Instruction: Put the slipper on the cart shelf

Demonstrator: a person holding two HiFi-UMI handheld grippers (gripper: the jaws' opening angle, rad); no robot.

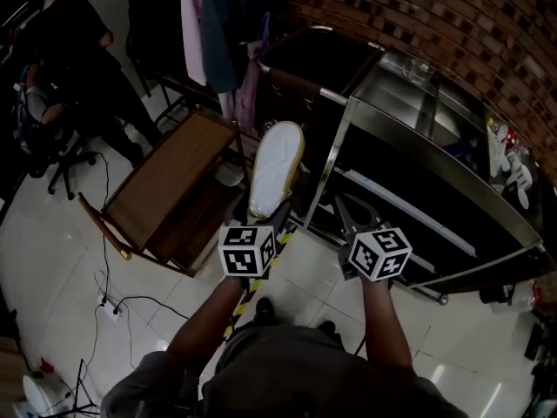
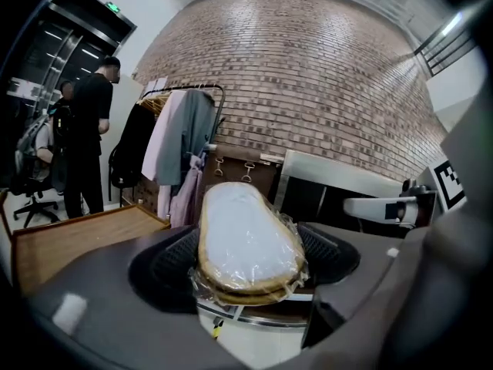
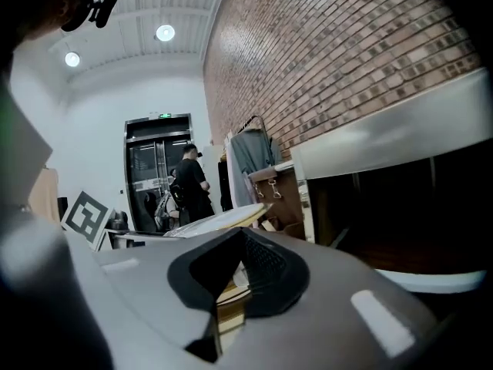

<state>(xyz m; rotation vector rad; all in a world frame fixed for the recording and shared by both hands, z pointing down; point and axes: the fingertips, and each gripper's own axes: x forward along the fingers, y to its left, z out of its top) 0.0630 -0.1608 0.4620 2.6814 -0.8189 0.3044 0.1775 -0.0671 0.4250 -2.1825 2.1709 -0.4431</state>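
Observation:
A pale slipper pair with tan soles, wrapped in clear plastic (image 1: 275,169), juts forward from my left gripper (image 1: 261,214), whose jaws are shut on its heel end. In the left gripper view the slipper (image 2: 246,241) fills the gap between the black pads of the left gripper (image 2: 248,277). My right gripper (image 1: 349,219) is level beside it, empty, with its jaws together. In the right gripper view its pads (image 3: 266,264) meet, and the slipper (image 3: 219,220) shows edge-on to the left. The steel cart (image 1: 409,205) with dark shelves stands just ahead of both grippers.
A wooden side table (image 1: 171,185) stands left of the cart. A rack of hanging clothes (image 1: 222,24) is behind it against a brick wall. A person (image 1: 65,55) is at the far left by an office chair. A power strip and cable (image 1: 110,308) lie on the tiled floor.

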